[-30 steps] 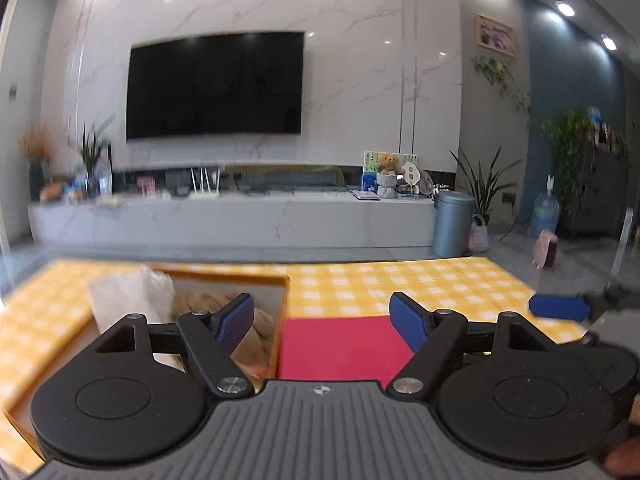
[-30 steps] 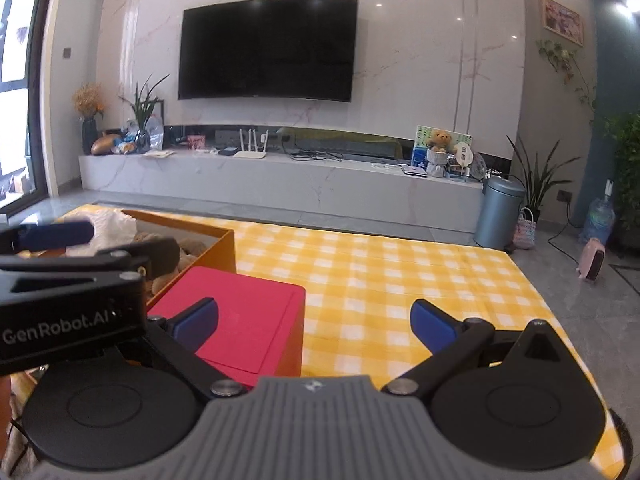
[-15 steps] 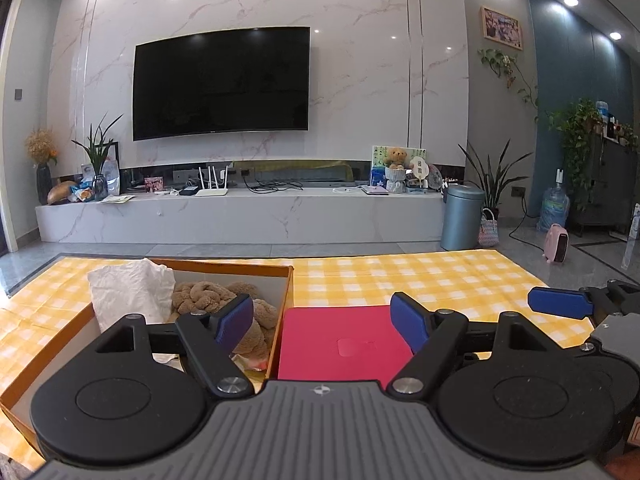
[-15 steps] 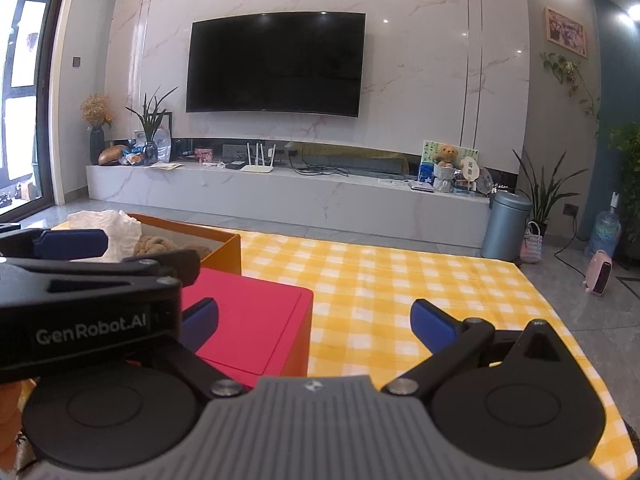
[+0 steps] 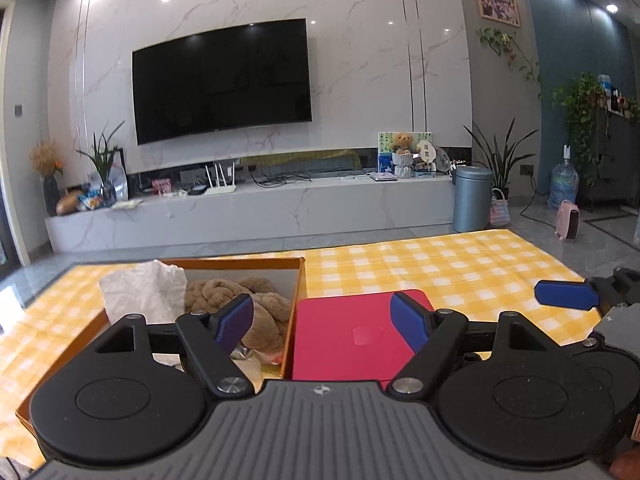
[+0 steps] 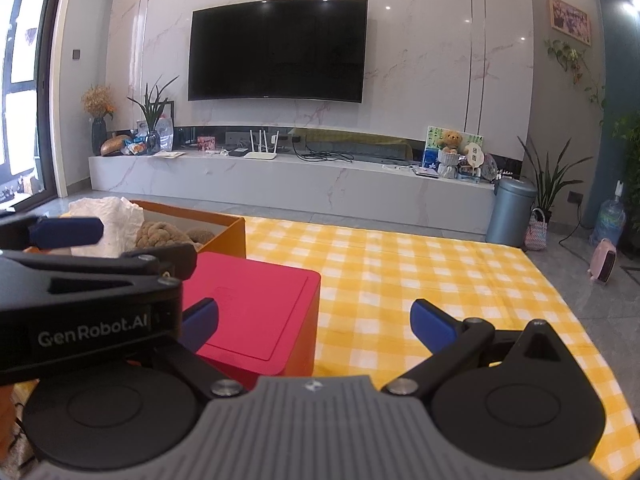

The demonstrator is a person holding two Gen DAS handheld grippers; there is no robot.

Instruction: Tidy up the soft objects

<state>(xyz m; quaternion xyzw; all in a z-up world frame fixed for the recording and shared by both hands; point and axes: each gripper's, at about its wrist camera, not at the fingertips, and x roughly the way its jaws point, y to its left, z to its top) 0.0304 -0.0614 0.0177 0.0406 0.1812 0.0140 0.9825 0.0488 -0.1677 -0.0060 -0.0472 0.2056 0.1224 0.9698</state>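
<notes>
An open orange box (image 5: 240, 264) sits on the yellow checked cloth (image 5: 440, 264). Inside it lie a brown plush toy (image 5: 256, 308) and a crumpled white cloth (image 5: 144, 296). A red lidded box (image 5: 352, 332) stands right beside it. My left gripper (image 5: 322, 320) is open and empty, held above the seam between the two boxes. My right gripper (image 6: 314, 320) is open and empty, above the red box's (image 6: 256, 304) right edge. The orange box (image 6: 224, 228), plush (image 6: 164, 234) and white cloth (image 6: 108, 224) show at the left of the right wrist view, partly hidden by the left gripper's body.
The checked cloth (image 6: 420, 280) stretches to the right of the boxes. Beyond the table are a marble TV bench (image 5: 260, 216), a grey bin (image 5: 472, 200), plants and a pink heater (image 5: 568, 224) on the floor.
Both grippers have risen and pulled back a little, so more of the orange box's inside shows. Both stay open and empty.
</notes>
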